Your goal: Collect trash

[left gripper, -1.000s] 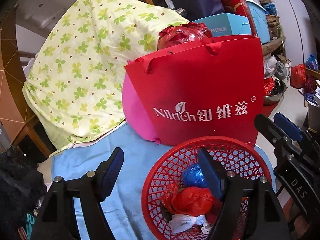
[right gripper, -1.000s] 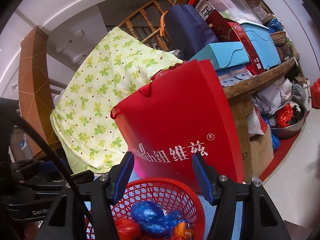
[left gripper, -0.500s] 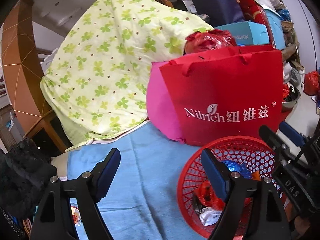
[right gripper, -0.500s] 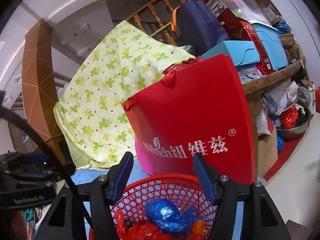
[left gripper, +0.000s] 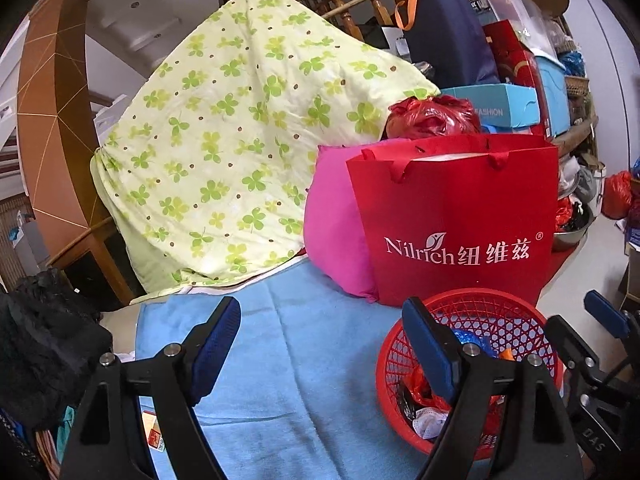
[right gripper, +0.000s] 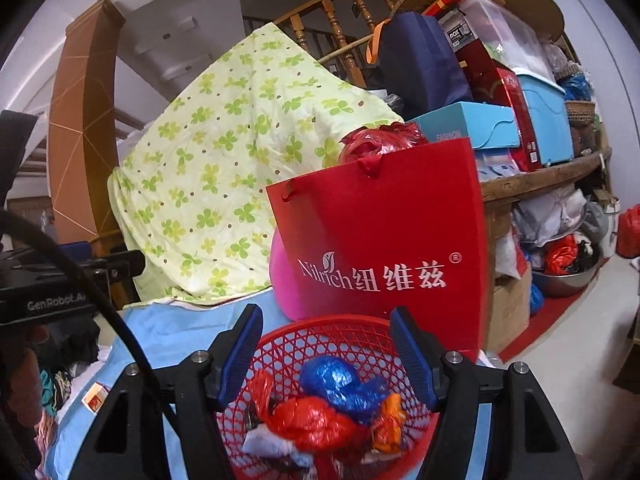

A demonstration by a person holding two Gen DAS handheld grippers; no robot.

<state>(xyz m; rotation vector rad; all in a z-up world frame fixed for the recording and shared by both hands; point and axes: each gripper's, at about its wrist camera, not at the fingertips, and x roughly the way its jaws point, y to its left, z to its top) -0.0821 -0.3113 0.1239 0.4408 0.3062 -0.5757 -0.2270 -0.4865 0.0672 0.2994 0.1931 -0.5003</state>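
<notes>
both grippers have drawn back from the red basket (right gripper: 320, 344) over the last second, and the left one has slid off to the side, so the basket that sat between its fingers a moment ago now lies to its right over the blue cloth (left gripper: 304, 352). the trash (right gripper: 336, 400), crumpled red, blue and orange wrappers with some white paper, sits piled inside the basket, which stands just in front of the red shopping bag (left gripper: 456, 224). to me that looks like a drop-off finished, with nothing loose left on the cloth that i can see.

the left gripper (left gripper: 320, 344) hangs wide and empty, tilted slightly downward over bare cloth. the right gripper (right gripper: 326, 350) hovers above the basket's near rim, its jaws opening, nothing pinched between them.
</notes>
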